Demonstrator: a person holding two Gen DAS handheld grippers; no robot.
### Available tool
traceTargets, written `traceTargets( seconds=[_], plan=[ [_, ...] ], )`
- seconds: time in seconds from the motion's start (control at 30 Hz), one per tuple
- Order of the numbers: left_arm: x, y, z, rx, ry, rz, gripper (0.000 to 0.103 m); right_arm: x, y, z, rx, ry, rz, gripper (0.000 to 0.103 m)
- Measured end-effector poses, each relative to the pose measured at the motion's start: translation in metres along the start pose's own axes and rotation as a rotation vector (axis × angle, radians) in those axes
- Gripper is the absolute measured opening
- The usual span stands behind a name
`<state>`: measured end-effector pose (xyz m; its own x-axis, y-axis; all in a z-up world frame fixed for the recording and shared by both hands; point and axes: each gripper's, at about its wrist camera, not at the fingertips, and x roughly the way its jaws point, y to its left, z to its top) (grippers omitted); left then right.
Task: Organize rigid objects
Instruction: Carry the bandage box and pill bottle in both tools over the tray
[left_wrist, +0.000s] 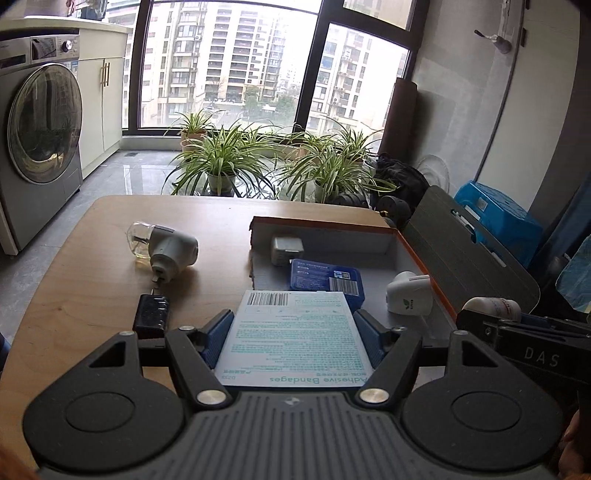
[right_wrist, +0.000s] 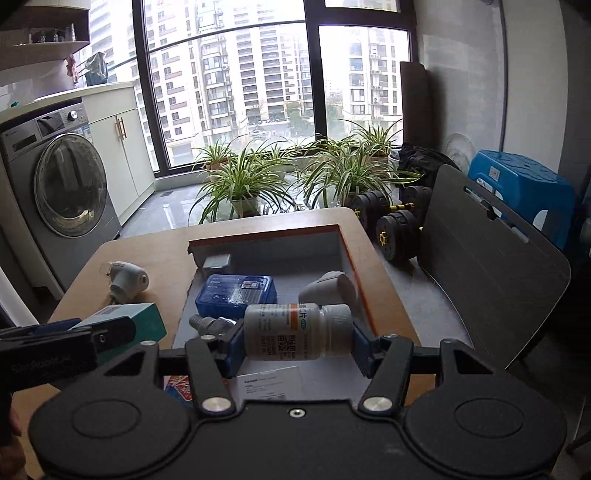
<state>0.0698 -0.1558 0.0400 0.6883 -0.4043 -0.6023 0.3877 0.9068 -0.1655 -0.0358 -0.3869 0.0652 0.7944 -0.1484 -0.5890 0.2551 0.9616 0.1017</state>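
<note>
My left gripper (left_wrist: 293, 332) is shut on a pale green adhesive bandage box (left_wrist: 293, 339), held over the near edge of the orange-rimmed box (left_wrist: 325, 223). My right gripper (right_wrist: 295, 341) is shut on a white pill bottle (right_wrist: 295, 330) lying sideways, held above the same box (right_wrist: 266, 234). In the box lie a blue case (left_wrist: 325, 280), a white plug-in device (left_wrist: 408, 297) and a small grey adapter (left_wrist: 286, 249). The bandage box also shows in the right wrist view (right_wrist: 125, 321), at the left. The pill bottle (left_wrist: 491, 306) shows at the right in the left wrist view.
On the wooden table (left_wrist: 92, 280) lie a plug-in vaporizer with a glass bottle (left_wrist: 162, 247) and a black charger (left_wrist: 151, 317). A grey board (right_wrist: 487, 266) leans right of the table. Dumbbells (right_wrist: 395, 221), potted plants (left_wrist: 221, 158), a blue stool (right_wrist: 524, 188) and a washing machine (left_wrist: 37, 136) stand around.
</note>
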Motion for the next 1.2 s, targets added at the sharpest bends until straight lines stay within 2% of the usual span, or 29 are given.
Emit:
traceTargets(
  seconds=[0.27, 1.2],
  plan=[
    [0.001, -0.022, -0.012, 0.036, 0.016, -0.02, 0.072, -0.01, -0.023, -0.007, 0.032, -0.008, -0.01, 0.069],
    [-0.001, -0.032, -0.022, 0.054, 0.038, -0.016, 0.072, -0.004, -0.014, -0.009, 0.02, 0.004, 0.022, 0.07]
  ],
)
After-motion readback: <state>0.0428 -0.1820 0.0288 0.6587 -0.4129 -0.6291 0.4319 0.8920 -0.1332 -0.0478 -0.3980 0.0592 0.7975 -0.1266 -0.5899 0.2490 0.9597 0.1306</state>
